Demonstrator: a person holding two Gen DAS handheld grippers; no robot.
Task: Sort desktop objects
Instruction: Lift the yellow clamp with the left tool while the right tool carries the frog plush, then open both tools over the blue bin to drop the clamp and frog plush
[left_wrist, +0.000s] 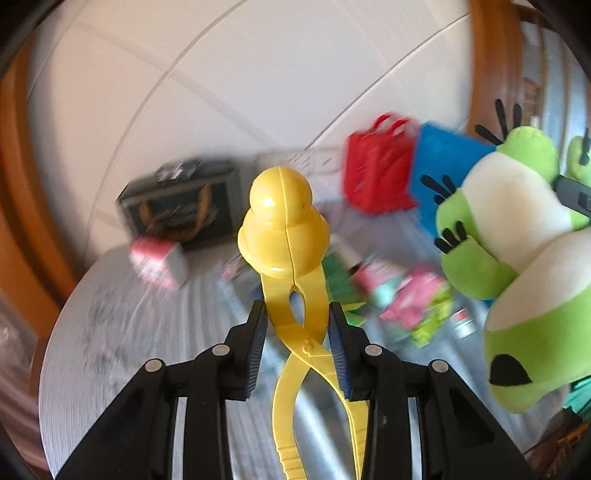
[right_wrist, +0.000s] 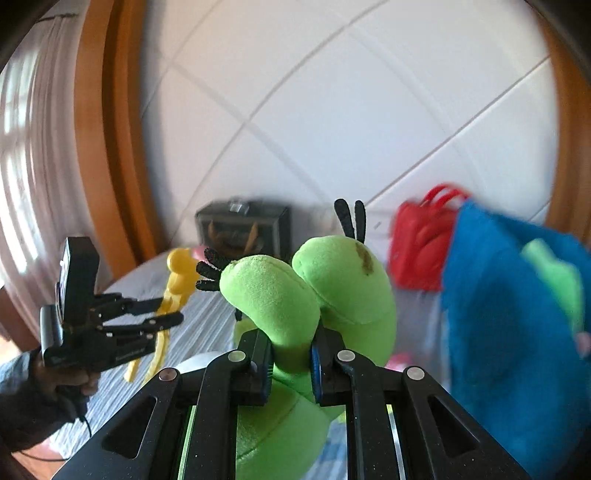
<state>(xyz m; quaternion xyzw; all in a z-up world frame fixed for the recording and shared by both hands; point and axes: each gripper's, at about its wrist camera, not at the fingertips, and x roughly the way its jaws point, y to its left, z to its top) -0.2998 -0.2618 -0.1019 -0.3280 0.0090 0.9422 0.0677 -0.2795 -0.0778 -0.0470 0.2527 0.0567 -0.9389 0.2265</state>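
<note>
Left gripper (left_wrist: 298, 345): clamped on yellow snowball tongs (left_wrist: 284, 229), long axis running straight ahead. Right gripper (right_wrist: 291, 356): clamped on green plush toy (right_wrist: 306, 291); blue bag (right_wrist: 509, 332) lies just right of it, red bag (right_wrist: 421, 251) beyond, both nearer the right hand

Glossy yellow plastic tongs (left_wrist: 283, 236), fuzzy green cloth plush (right_wrist: 306, 288), matt black plastic fingers (left_wrist: 258, 332), red fabric bag (left_wrist: 376, 173)

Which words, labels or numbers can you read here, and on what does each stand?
None can be read.
Black bag: gold design, too blurred.
Pink packets: print too blurred.
Left hand-held gripper: pale lettering on its body, too small.
Yellow tongs: an embossed mark, no letters legible.
</note>
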